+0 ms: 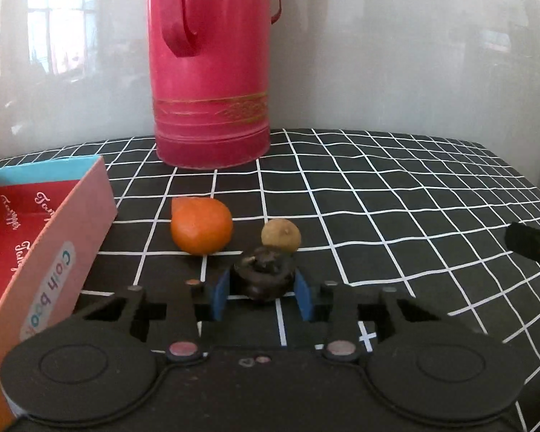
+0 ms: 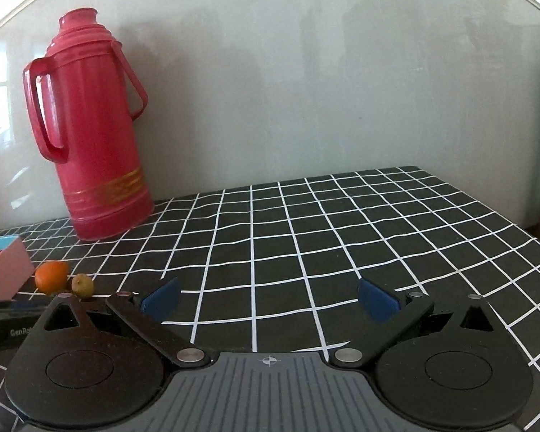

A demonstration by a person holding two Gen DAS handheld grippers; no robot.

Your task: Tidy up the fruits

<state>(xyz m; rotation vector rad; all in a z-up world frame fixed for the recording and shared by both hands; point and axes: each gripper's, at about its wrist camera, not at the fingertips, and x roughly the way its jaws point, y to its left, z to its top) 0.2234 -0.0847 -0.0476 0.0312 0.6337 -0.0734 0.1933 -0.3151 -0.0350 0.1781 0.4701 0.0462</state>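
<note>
**Left-wrist view: dark fruit pinched between the blue pads**

Left-wrist camera first. The left gripper (image 1: 262, 293) has its jaws drawn in close, and its blue pads (image 1: 219, 297) press on either side of a dark, wrinkled fruit (image 1: 264, 276) that sits low on the black checked tablecloth (image 1: 396, 194). Just behind that fruit lies a small tan fruit (image 1: 280, 234), and to the left of that one, a little apart, an orange (image 1: 201, 226). An open pink box (image 1: 72, 237) with a red printed lining stands at the left edge, close to the orange but not touching it. A tall red thermos (image 1: 212, 72) stands upright at the back of the table against the pale wall. At the far right a black piece of the other tool pokes into view.

Right-wrist camera next. The right gripper (image 2: 268, 300) hangs over bare cloth with its jaws spread wide and nothing between the blue pads (image 2: 378, 300). From here the thermos (image 2: 97, 136) stands at the back left, whole from cap to base. The orange (image 2: 51, 276) and the tan fruit (image 2: 82, 285) show small at the lower left, nearly touching, with a corner of the pink box (image 2: 7, 270) just beside the orange. The dark fruit is hidden from this side behind the gripper's own frame.
</note>
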